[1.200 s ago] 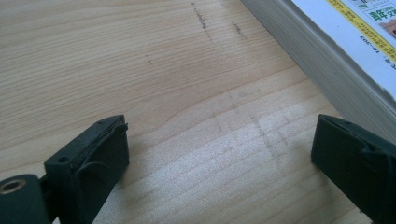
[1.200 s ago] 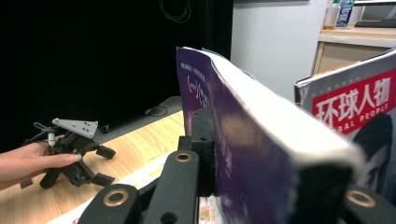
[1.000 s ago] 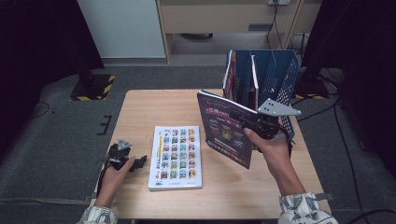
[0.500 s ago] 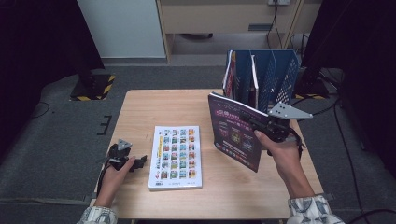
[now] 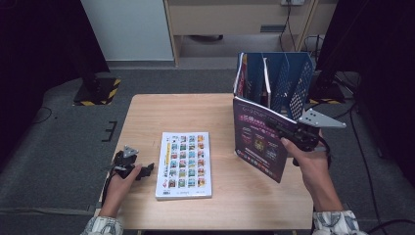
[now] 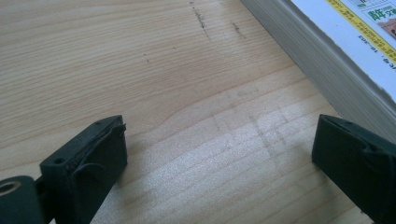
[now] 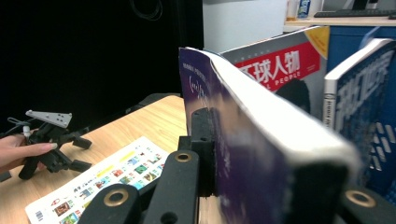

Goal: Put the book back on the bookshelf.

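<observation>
Rightward drifts the purple book (image 5: 259, 144), upright and clenched in the right tongs (image 5: 288, 134) just before the blue rack (image 5: 288, 81), left tongs (image 5: 142, 170) gaping idle on the surface (image 5: 195, 112), and a crooked entry could snag a divider.

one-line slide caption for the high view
Right claw holds a purple book upright before the blue file rack.

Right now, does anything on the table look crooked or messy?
Nothing is spilled or broken. The purple book is tilted in the air, clamped in the right gripper by the blue rack. The picture book lies flat.
</observation>
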